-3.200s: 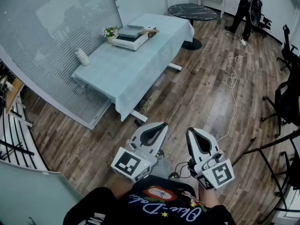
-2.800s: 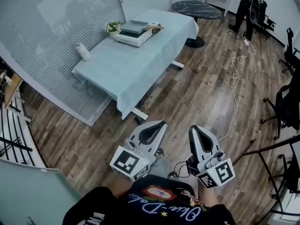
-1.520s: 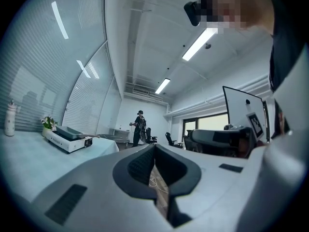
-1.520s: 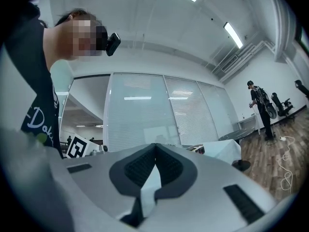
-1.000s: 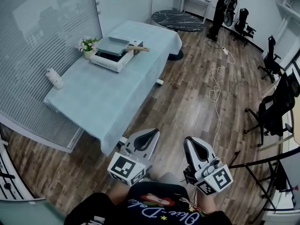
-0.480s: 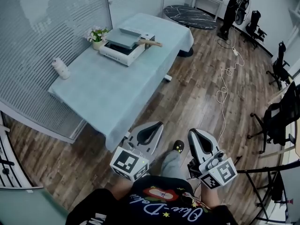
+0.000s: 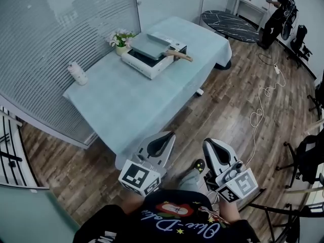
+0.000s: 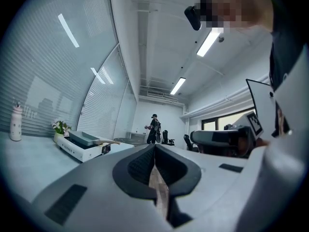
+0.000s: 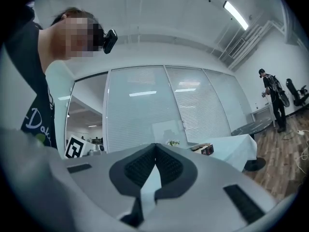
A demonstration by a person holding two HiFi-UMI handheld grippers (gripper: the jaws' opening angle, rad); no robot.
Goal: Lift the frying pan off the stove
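Note:
A grey frying pan (image 7: 150,45) with a wooden handle (image 7: 178,56) sits on a white portable stove (image 7: 152,58) at the far end of a table with a pale blue cloth (image 7: 136,92). The pan (image 8: 84,138) and stove (image 8: 77,149) show small at the left in the left gripper view. Both grippers are held close to my body, well short of the table. My left gripper (image 7: 163,136) is shut and empty. My right gripper (image 7: 209,143) is shut and empty too, beside the left one.
A small potted plant (image 7: 120,38) stands beside the stove, a white bottle (image 7: 77,73) at the table's left edge. A round dark table (image 7: 230,23), a person (image 7: 280,8), office chairs (image 7: 311,153) and a white floor cable (image 7: 260,108) lie to the right. Glass wall with blinds on the left.
The table with the stove and pan has drawn closer and shifted right in the head view as I walk toward it. Both grippers stay shut at my waist.

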